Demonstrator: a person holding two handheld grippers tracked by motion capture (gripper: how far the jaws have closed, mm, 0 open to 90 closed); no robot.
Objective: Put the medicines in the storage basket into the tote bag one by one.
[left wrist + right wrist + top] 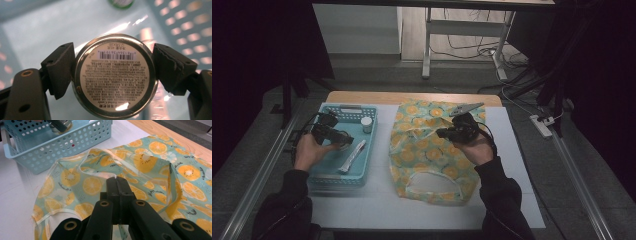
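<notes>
The round tin [115,76] sits between the fingers [61,68] of the left gripper [343,139], held by its rim above the blue basket [323,172] at the left of the surface [377,205]. It looks stiff, light and smooth, so I judge it can slip; holding across the widest part is safest. The right gripper [117,179] is fully closed, pinching the soft fruit-print bag [150,170] at its opening edge. A white bottle [367,124] and a tube [353,156] lie in the basket.

On the white table top [377,200] we saw a light blue perforated basket [362,165]. Inside it stood a small white-capped bottle [366,124], and near that bottle lay a slim silvery packet [353,156]. Beyond the table stood a white desk frame [428,45].
</notes>
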